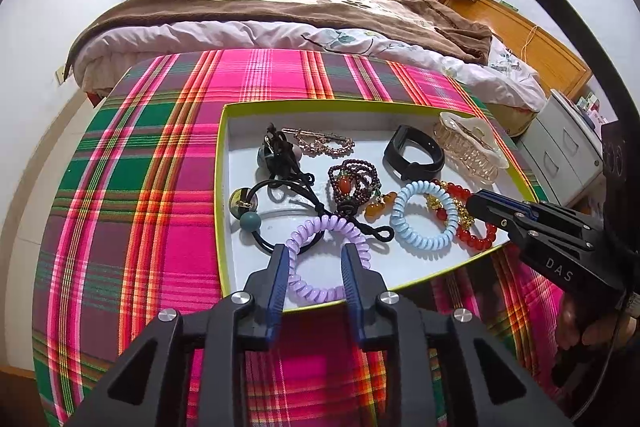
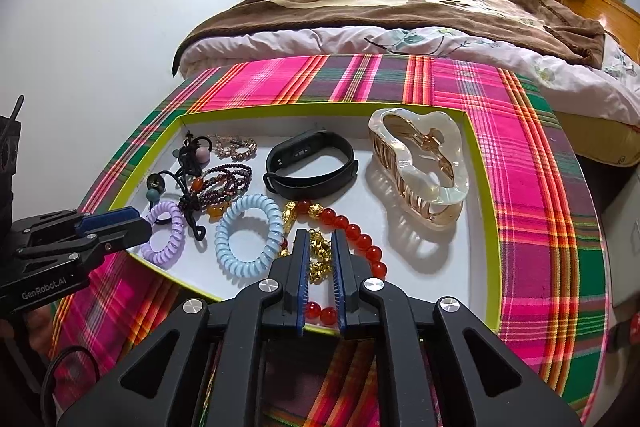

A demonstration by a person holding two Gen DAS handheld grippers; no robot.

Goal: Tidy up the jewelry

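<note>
Between left gripper [image 1: 315, 259] fingers: purple coil hair tie [image 1: 320, 259], lying in tray [image 1: 400, 105] near front rim; jaws apart, pads not pressing.
Under right gripper [image 2: 320, 251]: red bead bracelet [image 2: 362, 239] with gold charms; jaws narrowly apart, no clamp.
Step, judged: release and withdraw; lift straight up, avoid snagging coils or beads.
Left wrist view only: black cord lying just beyond purple tie.
Right wrist view only: gold charms between fingers.
</note>
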